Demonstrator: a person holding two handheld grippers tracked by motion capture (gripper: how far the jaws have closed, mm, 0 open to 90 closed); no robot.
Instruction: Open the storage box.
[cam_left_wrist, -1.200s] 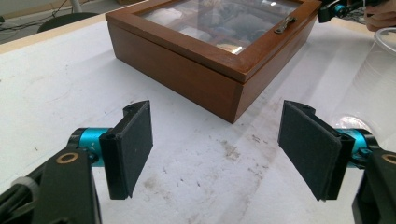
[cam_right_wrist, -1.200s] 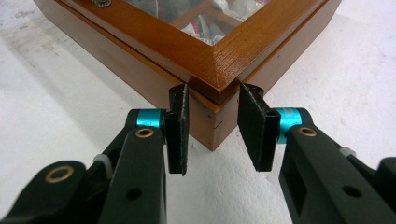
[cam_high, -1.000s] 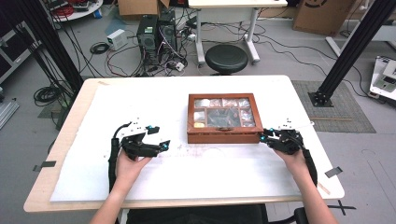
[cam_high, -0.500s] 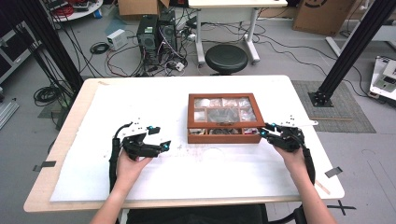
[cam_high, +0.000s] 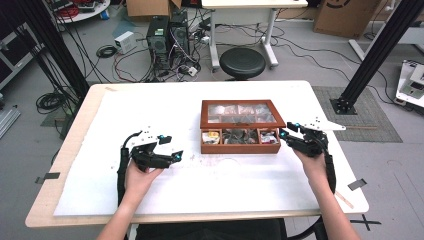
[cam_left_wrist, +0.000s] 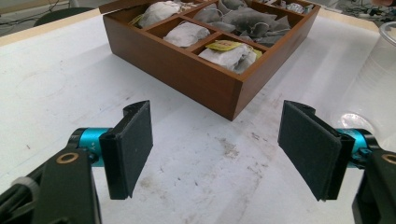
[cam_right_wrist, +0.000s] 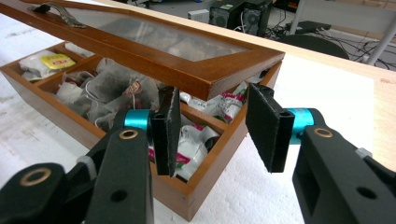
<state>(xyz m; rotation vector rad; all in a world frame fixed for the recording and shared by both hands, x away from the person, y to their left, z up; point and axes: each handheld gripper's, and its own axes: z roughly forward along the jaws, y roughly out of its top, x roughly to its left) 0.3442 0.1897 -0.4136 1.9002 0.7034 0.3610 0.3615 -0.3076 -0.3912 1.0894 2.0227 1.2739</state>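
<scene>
A: Item, box (cam_high: 240, 127)?
B: Wooden, worktop (cam_high: 200, 190) centre. Glass lid (cam_right_wrist: 154, 44) part-raised, hinge side at 12 o'clock; tea bags (cam_left_wrist: 224, 51) sorted by compartment.
A: Right tool (cam_high: 286, 133)?
B: At the box's 3 o'clock corner, beneath the lid edge. Jaws have just opened, gripping nothing.
A: Left tool (cam_left_wrist: 219, 144)?
B: At 8 o'clock, wide open, idle.

Lid lifted, right jaws loosened

Your right gripper (cam_right_wrist: 212, 133) has just been opening at the box's (cam_high: 240, 148) right corner, and the glass lid (cam_right_wrist: 154, 44) that lay flat a second ago now stands raised, front compartments uncovered.
</scene>
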